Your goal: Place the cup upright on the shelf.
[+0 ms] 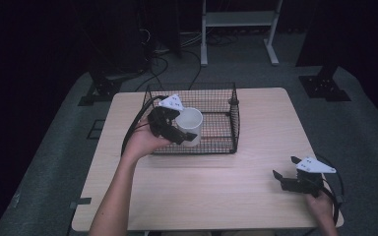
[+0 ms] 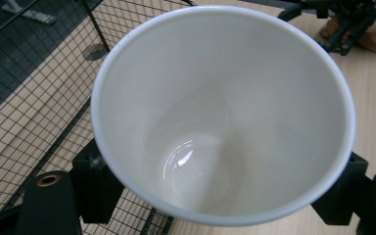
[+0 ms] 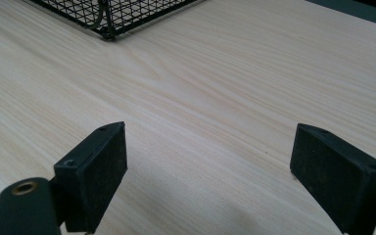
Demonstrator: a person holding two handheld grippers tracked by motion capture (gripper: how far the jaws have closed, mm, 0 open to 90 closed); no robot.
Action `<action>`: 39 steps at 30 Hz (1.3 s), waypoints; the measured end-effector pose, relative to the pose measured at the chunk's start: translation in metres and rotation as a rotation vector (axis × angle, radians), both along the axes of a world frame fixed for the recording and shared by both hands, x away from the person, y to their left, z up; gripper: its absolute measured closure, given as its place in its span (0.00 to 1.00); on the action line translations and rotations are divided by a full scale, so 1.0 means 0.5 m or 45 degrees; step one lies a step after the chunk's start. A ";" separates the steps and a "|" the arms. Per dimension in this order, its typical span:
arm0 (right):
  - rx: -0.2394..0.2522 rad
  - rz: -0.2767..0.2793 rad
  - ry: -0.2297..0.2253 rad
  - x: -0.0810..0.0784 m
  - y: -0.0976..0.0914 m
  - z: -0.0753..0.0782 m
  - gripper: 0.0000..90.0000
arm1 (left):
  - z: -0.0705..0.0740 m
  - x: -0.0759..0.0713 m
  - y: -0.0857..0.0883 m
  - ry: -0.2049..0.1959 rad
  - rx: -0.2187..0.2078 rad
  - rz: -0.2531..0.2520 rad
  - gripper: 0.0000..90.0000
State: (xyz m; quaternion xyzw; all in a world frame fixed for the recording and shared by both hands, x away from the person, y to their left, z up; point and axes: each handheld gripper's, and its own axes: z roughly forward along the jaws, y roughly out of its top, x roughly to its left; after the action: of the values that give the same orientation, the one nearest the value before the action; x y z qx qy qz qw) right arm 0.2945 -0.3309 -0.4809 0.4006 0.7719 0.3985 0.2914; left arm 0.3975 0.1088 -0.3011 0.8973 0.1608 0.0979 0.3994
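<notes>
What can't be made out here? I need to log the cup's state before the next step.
- White cup: its outside and base are hidden in the left gripper view by its own rim; whether it has a handle cannot be told.
- Wire basket: its floor behind the cup and left gripper is covered in the high view.
- Right gripper: its jaw tips are too small there.

White cup, empty, held above wire basket.
</notes>
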 end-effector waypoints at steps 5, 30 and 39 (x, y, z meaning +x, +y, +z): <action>0.015 -0.003 0.001 0.000 -0.003 0.001 0.15 | 0.004 0.019 -0.004 0.006 -0.014 -0.005 0.24; 0.026 -0.007 0.000 0.000 -0.004 0.001 0.15 | 0.033 0.103 -0.053 0.009 0.042 -0.024 0.24; 0.026 -0.007 0.002 0.000 -0.004 0.001 0.15 | 0.019 0.145 -0.057 0.047 0.083 0.009 0.24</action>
State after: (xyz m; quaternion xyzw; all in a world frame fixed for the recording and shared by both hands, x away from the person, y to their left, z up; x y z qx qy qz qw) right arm 0.2945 -0.3328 -0.4805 0.4061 0.7669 0.4052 0.2878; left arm 0.4702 0.0804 -0.2915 0.9108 0.1682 0.0879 0.3667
